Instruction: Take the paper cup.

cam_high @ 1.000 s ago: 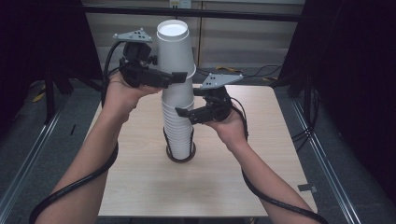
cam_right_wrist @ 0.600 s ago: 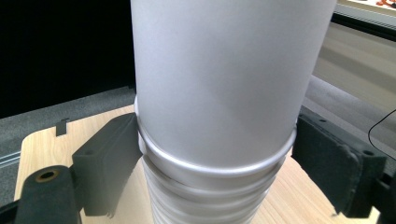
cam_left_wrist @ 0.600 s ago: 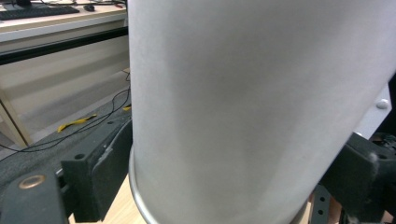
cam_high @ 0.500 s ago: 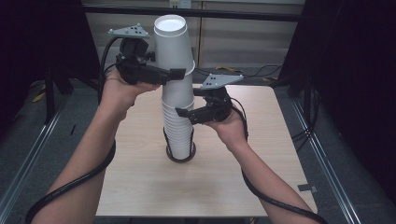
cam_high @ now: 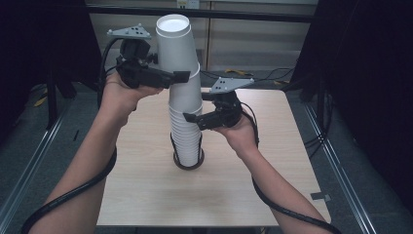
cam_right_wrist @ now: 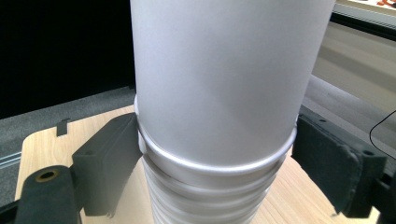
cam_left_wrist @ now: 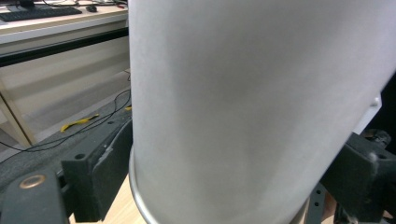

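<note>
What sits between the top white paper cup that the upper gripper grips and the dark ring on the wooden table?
A tall stack of nested white paper cups runs from the top white paper cup down into the dark ring, as the high view shows; the right gripper clamps it midway.

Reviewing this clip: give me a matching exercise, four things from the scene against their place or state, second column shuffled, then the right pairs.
Things:
1. top cup
2. cup stack
3. left gripper
4. right gripper

Places or states:
A. jaws around the stack, partway up it
B. upside down, tilted, uppermost of all
C. stands on a dark ring on the wooden table
D. jaws closed on the top cup near its rim

Pairs: 1-B, 2-C, 3-D, 4-A
</note>
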### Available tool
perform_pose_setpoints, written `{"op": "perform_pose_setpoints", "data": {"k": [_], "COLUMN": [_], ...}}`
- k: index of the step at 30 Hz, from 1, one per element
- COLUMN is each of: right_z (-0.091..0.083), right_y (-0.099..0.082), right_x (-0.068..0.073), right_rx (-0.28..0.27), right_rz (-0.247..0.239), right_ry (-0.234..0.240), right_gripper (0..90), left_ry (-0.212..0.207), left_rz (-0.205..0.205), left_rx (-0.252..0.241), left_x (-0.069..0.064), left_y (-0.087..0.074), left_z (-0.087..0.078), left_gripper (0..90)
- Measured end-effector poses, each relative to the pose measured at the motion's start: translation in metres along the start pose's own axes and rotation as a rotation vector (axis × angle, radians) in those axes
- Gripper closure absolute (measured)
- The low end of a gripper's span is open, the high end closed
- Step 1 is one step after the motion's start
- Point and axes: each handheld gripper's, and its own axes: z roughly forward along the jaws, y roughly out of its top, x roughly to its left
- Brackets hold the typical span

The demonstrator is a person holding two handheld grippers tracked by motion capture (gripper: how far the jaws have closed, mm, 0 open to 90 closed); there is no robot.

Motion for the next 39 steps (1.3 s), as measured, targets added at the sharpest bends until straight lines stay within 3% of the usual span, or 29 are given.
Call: {"op": "perform_pose_setpoints", "data": {"k": [17,26,32,39], "right_z": [0.0,0.0,0.0,0.001], "right_y": [-0.002,-0.003,-0.003,-0.005], "right_x": [0.0,0.0,0.0,-0.001], "right_rx": [0.001,0.003,0.004,-0.001], "right_rz": [0.001,0.002,0.006,0.015], "right_ry": [0.0,0.0,0.001,0.005], "right_gripper": [15.1,15.1,15.0,14.8], "left_ry": [-0.001,0.013,0.017,0.045], "left_rz": [-0.001,-0.019,-0.044,-0.044], "left_rx": [-0.035,-0.04,-0.063,-0.072], "left_x": [-0.002,0.006,0.013,0.018], "left_y": [0.003,-0.01,-0.021,-0.032], "left_z": [-0.017,-0.029,-0.043,-0.061], "left_gripper": [11.3,11.4,11.4,11.4]}}
